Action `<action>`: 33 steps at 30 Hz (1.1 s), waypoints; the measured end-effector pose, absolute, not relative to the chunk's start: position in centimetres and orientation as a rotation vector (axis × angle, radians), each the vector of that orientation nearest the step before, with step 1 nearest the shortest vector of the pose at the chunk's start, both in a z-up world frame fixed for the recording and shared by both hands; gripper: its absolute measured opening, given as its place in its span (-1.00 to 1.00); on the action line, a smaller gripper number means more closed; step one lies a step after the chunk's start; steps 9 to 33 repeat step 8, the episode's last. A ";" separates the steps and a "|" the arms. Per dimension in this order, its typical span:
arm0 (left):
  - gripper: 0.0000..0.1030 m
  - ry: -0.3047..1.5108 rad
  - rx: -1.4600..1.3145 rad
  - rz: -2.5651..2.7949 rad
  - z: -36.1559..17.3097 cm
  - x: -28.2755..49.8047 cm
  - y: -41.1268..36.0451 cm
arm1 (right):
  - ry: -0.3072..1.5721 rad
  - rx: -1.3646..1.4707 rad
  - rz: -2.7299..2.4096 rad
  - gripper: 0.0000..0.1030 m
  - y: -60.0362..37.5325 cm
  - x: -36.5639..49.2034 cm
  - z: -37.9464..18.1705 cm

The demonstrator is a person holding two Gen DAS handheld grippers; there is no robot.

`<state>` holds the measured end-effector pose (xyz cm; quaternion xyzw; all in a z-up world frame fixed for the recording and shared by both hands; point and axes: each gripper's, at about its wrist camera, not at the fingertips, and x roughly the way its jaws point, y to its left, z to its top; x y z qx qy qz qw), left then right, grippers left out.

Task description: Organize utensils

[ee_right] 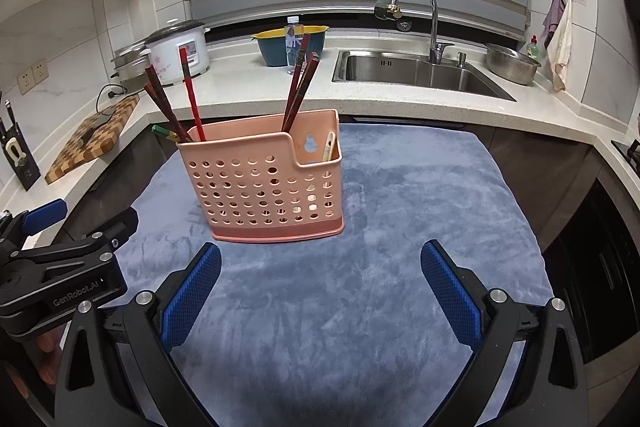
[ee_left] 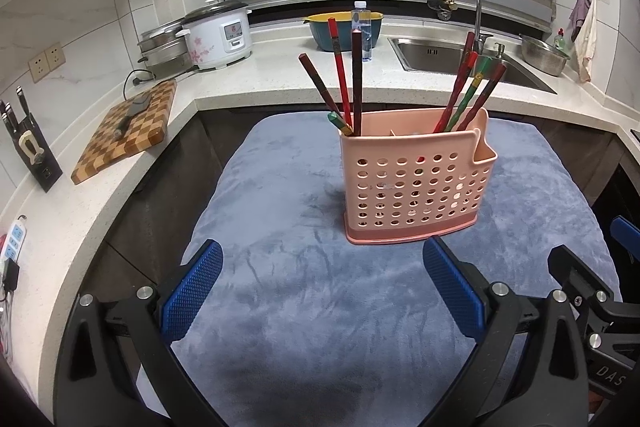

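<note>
Both my grippers, left (ee_left: 322, 269) and right (ee_right: 320, 269), hung spread wide, grasping nothing, over the cloth (ee_left: 280, 307); the holder (ee_left: 416, 183) stood upright there, chopsticks (ee_left: 356, 83) inside.

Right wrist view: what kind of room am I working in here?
Most likely a home kitchen: a steel sink with a faucet set in the counter, and a rice cooker beside a checkered cutting board.
</note>
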<state>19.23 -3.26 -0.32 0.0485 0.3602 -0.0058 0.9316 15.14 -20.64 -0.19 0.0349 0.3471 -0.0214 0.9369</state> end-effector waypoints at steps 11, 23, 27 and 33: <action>0.86 0.753 0.092 -0.005 -1.0 19.6 -2.9 | 0.707 0.071 -0.046 0.87 -20.6 15.5 -0.3; 0.86 0.753 0.092 -0.005 -1.0 19.6 -2.9 | 0.707 0.071 -0.046 0.87 -20.6 15.5 -0.3; 0.86 0.753 0.092 -0.005 -1.0 19.6 -2.9 | 0.707 0.071 -0.046 0.87 -20.6 15.5 -0.3; 0.86 0.753 0.092 -0.005 -1.0 19.6 -2.9 | 0.707 0.071 -0.046 0.87 -20.6 15.5 -0.3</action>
